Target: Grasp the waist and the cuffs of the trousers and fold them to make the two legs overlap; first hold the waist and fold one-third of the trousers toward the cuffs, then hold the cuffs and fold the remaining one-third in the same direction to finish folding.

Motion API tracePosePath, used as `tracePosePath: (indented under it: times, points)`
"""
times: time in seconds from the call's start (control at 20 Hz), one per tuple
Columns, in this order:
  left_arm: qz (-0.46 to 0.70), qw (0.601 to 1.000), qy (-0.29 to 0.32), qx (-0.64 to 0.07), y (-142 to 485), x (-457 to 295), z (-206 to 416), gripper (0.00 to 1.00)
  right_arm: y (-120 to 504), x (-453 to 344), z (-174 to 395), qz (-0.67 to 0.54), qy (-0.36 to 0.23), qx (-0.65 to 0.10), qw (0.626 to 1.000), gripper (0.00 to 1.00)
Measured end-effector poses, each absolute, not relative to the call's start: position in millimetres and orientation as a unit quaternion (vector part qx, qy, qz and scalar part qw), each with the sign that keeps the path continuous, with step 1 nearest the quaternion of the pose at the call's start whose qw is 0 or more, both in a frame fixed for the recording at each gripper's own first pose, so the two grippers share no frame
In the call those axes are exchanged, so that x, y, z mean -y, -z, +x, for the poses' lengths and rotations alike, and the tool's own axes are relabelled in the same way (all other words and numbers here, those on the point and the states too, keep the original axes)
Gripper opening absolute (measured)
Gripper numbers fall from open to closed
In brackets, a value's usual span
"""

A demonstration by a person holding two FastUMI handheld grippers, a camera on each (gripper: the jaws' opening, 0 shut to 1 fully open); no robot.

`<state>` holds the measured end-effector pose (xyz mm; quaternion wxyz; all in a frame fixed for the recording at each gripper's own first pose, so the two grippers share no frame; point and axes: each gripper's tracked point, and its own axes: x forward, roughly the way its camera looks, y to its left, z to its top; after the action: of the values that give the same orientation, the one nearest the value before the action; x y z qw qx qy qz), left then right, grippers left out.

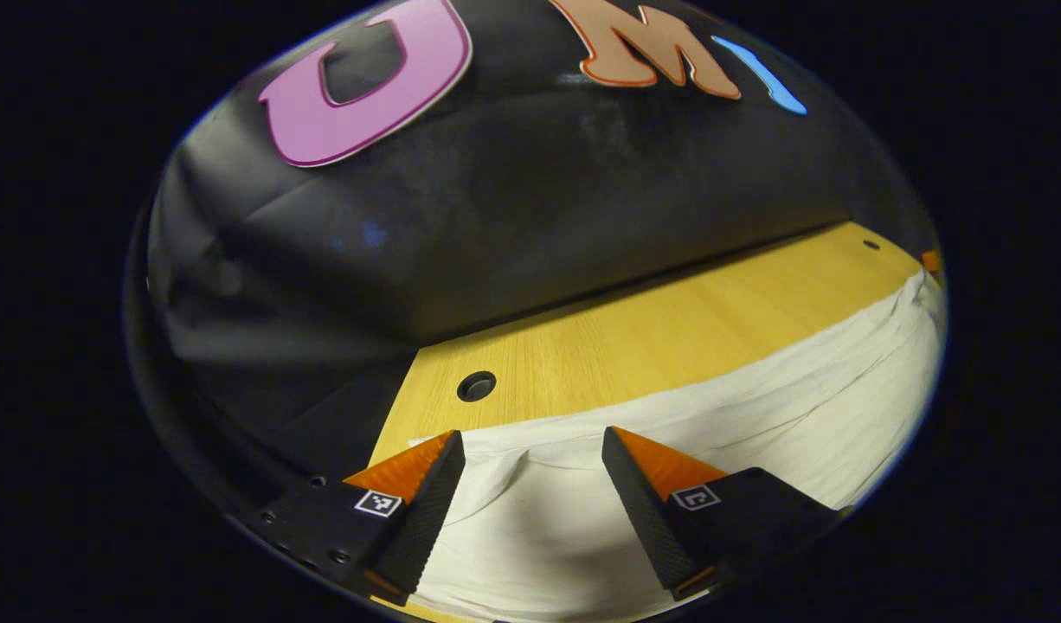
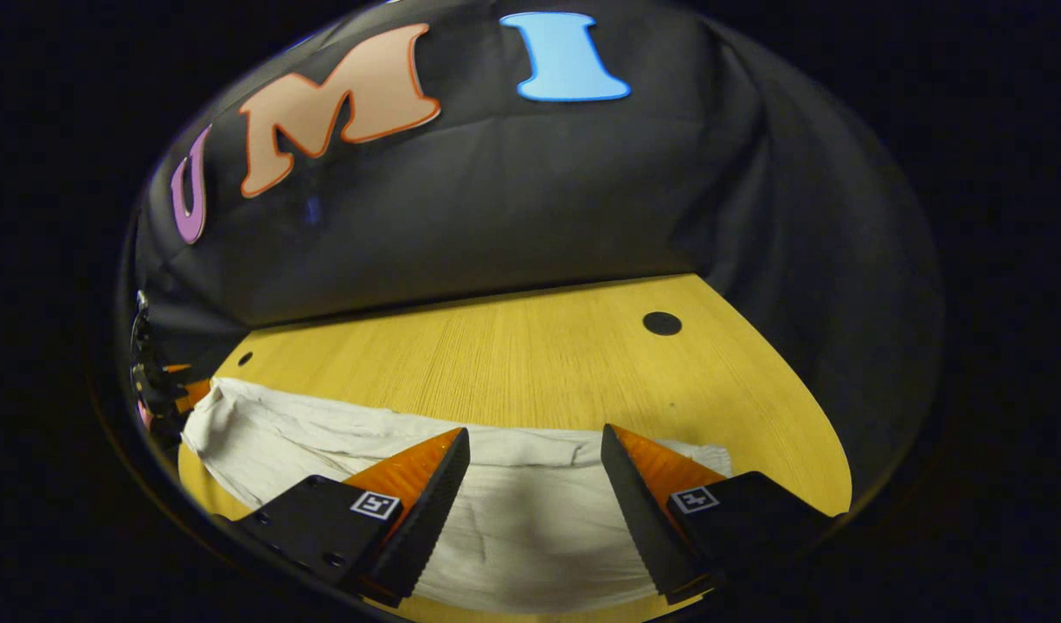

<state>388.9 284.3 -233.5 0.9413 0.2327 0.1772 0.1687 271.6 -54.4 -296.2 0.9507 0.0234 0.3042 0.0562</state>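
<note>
White trousers [image 1: 755, 407] lie flat on the wooden table [image 1: 634, 337], stretched from one end of it toward the other. In the left gripper view my left gripper [image 1: 533, 437] stands open over one end of the cloth, its fingers spread with fabric under and between them. In the right gripper view my right gripper [image 2: 535, 437] is open too, hovering over the other end of the trousers [image 2: 513, 510]. Far left in that view the other gripper [image 2: 154, 381] shows at the trousers' far end. Which end is the waist I cannot tell.
The table [image 2: 530, 355] has round holes [image 1: 476, 386] [image 2: 661, 324] near its corners. Black cloth walls close in behind and beside the table. A bare strip of wood lies between the trousers and the back wall.
</note>
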Motion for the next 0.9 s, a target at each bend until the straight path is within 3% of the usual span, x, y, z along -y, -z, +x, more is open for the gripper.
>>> tracePosePath:
  times: [0.05,0.2,0.25,0.3,0.35,0.5,0.75,0.8,0.85,0.9]
  points:
    - [0.214,0.948,-0.167,-0.167,232.9,-285.8,388.2,0.96,293.5,66.0,263.5,0.043,-0.043,-0.304,0.951,0.97]
    - [0.172,0.959,-0.166,-0.153,232.8,-286.7,391.7,0.97,290.0,106.0,233.9,0.071,0.002,-0.306,0.950,0.93]
    - [0.167,0.959,-0.170,-0.153,231.4,-288.5,391.6,0.96,291.5,117.8,222.3,0.079,0.015,-0.309,0.948,0.97]
    - [0.168,0.958,-0.174,-0.154,232.0,-291.0,392.4,0.97,292.4,128.8,212.5,0.089,0.027,-0.314,0.945,0.92]
    - [0.172,0.957,-0.179,-0.153,231.3,-289.8,392.5,0.97,294.7,139.0,203.4,0.101,0.039,-0.317,0.942,0.97]
    - [0.171,0.957,-0.184,-0.143,227.4,-286.6,396.8,0.97,310.5,160.2,180.8,0.127,0.071,-0.326,0.934,0.92]
    - [0.143,0.960,-0.208,-0.122,224.6,-293.1,400.9,0.97,339.1,183.5,167.7,0.147,0.109,-0.341,0.922,0.92]
    - [0.143,0.958,-0.215,-0.123,223.7,-294.6,400.8,0.97,347.4,188.3,169.4,0.149,0.113,-0.346,0.919,0.97]
    - [0.145,0.956,-0.223,-0.121,222.8,-296.7,402.4,0.97,353.2,190.1,171.5,0.153,0.116,-0.350,0.917,0.92]
    - [0.147,0.955,-0.229,-0.119,221.6,-295.4,403.2,0.97,359.2,190.1,172.4,0.158,0.118,-0.354,0.914,0.97]
